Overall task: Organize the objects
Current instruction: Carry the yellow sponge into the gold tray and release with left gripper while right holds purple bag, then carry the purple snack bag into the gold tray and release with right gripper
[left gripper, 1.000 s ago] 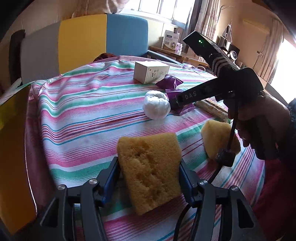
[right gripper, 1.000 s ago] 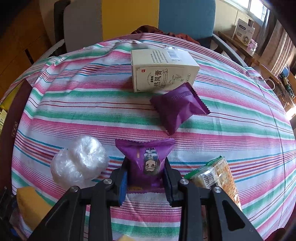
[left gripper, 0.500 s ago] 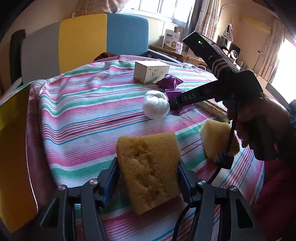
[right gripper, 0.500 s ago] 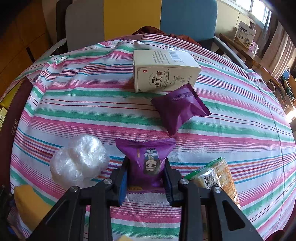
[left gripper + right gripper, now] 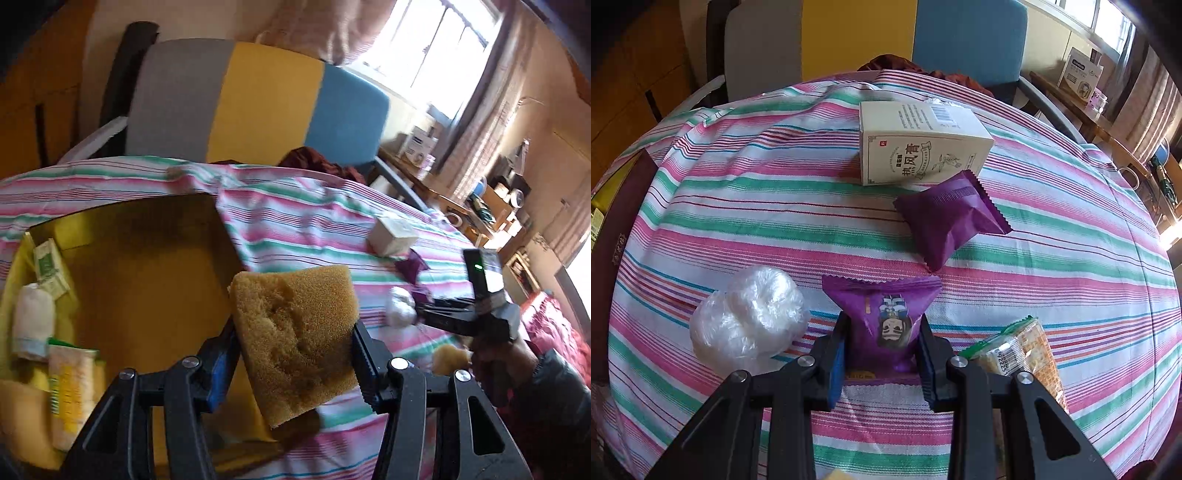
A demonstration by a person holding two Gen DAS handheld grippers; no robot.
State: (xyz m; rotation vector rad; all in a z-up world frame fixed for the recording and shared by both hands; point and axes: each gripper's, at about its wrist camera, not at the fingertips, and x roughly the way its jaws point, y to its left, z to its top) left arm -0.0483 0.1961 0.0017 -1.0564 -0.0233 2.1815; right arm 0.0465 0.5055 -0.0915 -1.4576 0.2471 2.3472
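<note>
My left gripper [image 5: 293, 365] is shut on a yellow sponge [image 5: 295, 332] and holds it in the air at the right edge of an open yellow box [image 5: 147, 280]. The box holds several packets along its left side. My right gripper [image 5: 882, 350] is shut on a purple snack packet [image 5: 882, 314] on the striped tablecloth [image 5: 775, 206]. The right gripper also shows in the left wrist view [image 5: 424, 308].
On the cloth lie a cream carton [image 5: 919, 144], a second purple packet [image 5: 953, 218], a white plastic-wrapped ball [image 5: 750, 314] and a cracker pack [image 5: 1023, 350]. Another sponge [image 5: 448, 356] lies near the right hand. A grey, yellow and blue chair back [image 5: 258, 103] stands behind the table.
My left gripper has lifted the sponge and swung left, so the yellow box has come into view. The right gripper still holds the purple packet in about the same place.
</note>
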